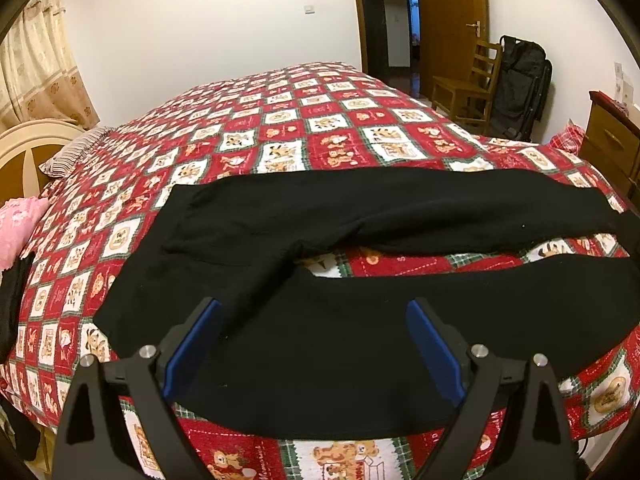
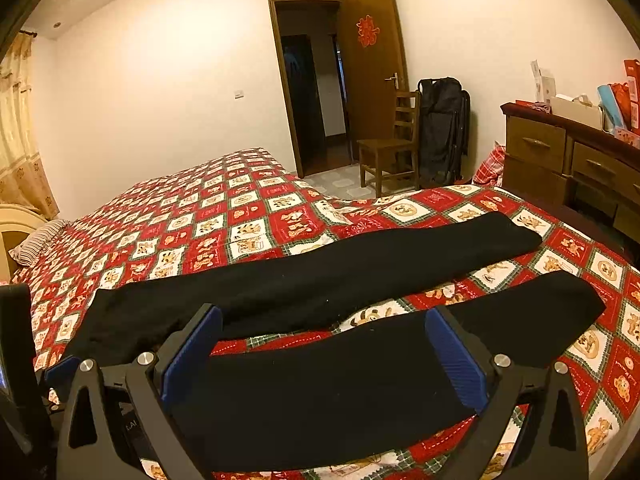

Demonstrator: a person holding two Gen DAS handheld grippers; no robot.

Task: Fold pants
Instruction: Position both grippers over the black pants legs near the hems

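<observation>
The left gripper point(image 1: 314, 308) is hanging released, jaws wide apart, over the near leg point(image 1: 400, 328) close to the crotch, gripping nothing. The right gripper point(image 2: 322, 316) is likewise hanging spread and empty, over the same near leg farther toward its cuff. The pants point(image 1: 280, 240) are lying flat and unfolded on the quilt point(image 1: 280, 128), long axis running crosswise to both grippers: waist at the left, cuffs at the right. The two legs are lying apart, a wedge of quilt showing between them; the far leg point(image 2: 360, 256) is lying beyond. The left gripper is sitting nearer the waist, the right nearer the cuffs, so folding one leg onto the other looks like the first step, each gripper pinching the near leg's edge where it hangs
</observation>
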